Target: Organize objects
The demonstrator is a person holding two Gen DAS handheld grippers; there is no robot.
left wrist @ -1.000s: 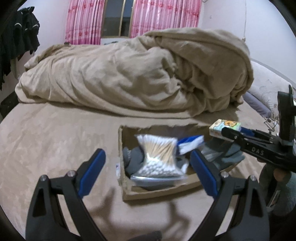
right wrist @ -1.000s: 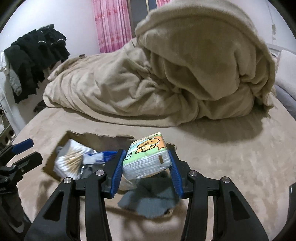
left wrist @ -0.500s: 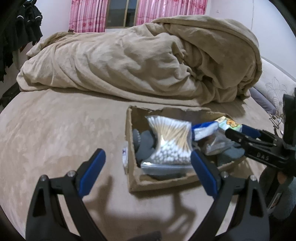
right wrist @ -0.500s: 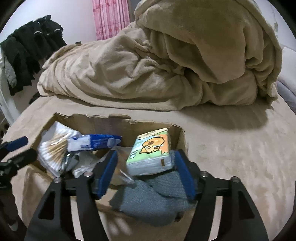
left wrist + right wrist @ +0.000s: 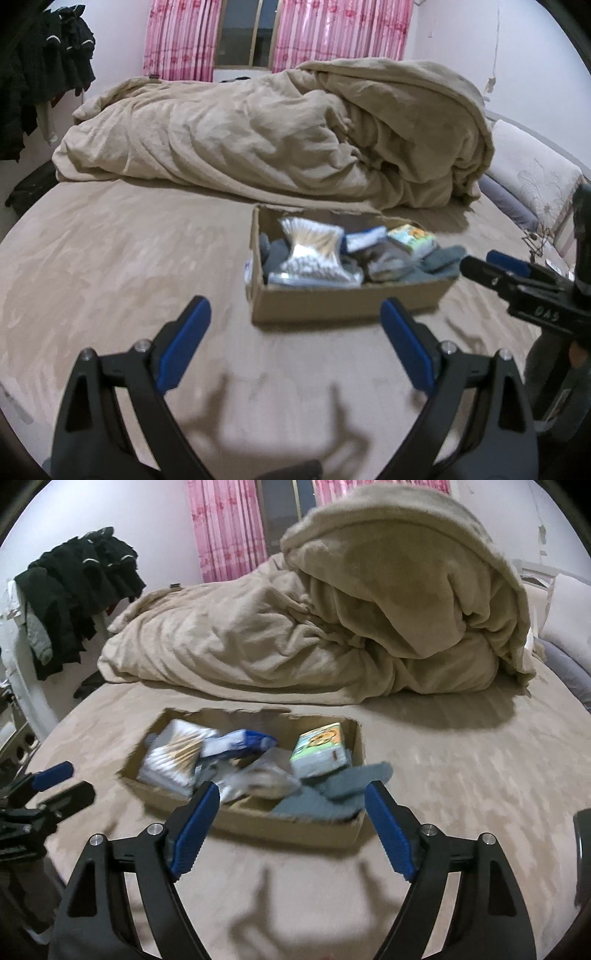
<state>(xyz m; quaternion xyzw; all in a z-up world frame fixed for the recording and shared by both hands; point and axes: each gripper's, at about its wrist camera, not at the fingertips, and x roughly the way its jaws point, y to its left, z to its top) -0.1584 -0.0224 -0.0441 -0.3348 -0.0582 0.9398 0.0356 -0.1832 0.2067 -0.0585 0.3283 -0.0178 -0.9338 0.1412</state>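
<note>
Two grippers are in view, and both have their jaws spread wide with nothing between the blue pads. The left gripper (image 5: 295, 347) hangs over the bare bed cover just in front of the cardboard box (image 5: 332, 306). The right gripper (image 5: 291, 823) hangs at the front wall of the same box (image 5: 295, 825), a little above it. From the left wrist view the right gripper (image 5: 495, 267) shows at the right side of the box, and on its black body small letters read "DAS" or "OAS"; I cannot tell the first letter for sure.

The box is low, open on top, with a torn upper rim at its far wall. It lies on the beige bed cover (image 5: 129, 258), in front of the heaped beige blanket (image 5: 295, 140). Inside, at the left end, lies a clear bag of cotton swabs (image 5: 310, 247) with wooden sticks. Next to it toward the middle there is a blue and white packet (image 5: 240, 742); its print is blurred and cannot be read. At the right end a tissue pack (image 5: 321, 749) with a cartoon animal on an orange and green wrapper leans against the far right corner. Its writing is too small to read. In front of the tissue pack grey knitted fabric (image 5: 332, 790) lies over the front right edge of the box. In the middle there is also crumpled clear plastic (image 5: 258, 779).

Behind the blanket hang pink curtains (image 5: 332, 33), and dark clothes (image 5: 74, 590) hang far left of the box.
</note>
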